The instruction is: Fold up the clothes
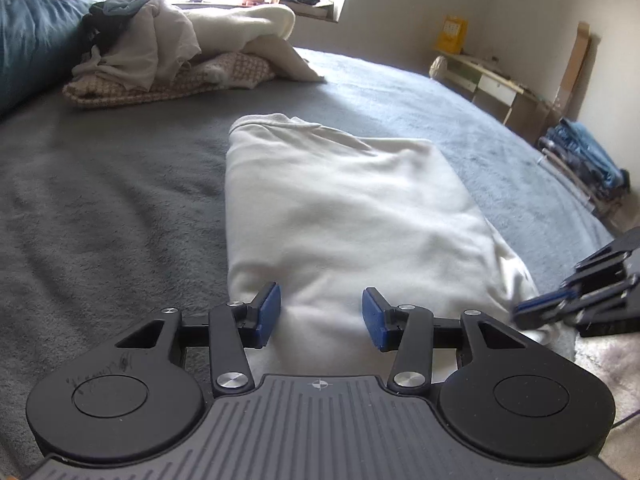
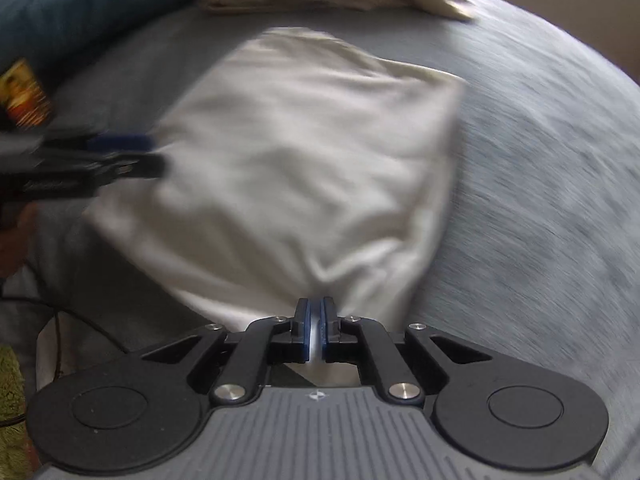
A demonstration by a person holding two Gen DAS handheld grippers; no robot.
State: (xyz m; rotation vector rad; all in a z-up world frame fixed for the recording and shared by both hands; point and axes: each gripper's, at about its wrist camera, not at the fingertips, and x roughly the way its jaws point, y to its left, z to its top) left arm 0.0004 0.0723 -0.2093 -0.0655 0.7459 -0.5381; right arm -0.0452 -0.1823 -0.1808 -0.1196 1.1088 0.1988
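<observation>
A folded white garment (image 1: pixel 340 216) is lying flat in the middle of a grey bed cover (image 1: pixel 100 208), its long side running away from the left wrist camera. The left gripper (image 1: pixel 320 316) is hanging just over the garment's near edge with its blue pads spread apart and nothing pinched between them; the cloth is showing through the gap. The right gripper (image 2: pixel 316 320) is pressing its pads together on the near edge of the same garment (a thin strip of white cloth is showing between them), and in the left wrist view it is coming in from the right at the garment's near corner (image 1: pixel 560 304). Farther back, a heap of unfolded clothes (image 1: pixel 160 48) is sitting on a patterned blanket (image 1: pixel 168 84) beside a dark teal cushion (image 1: pixel 32 40). The right wrist view is blurring.
</observation>
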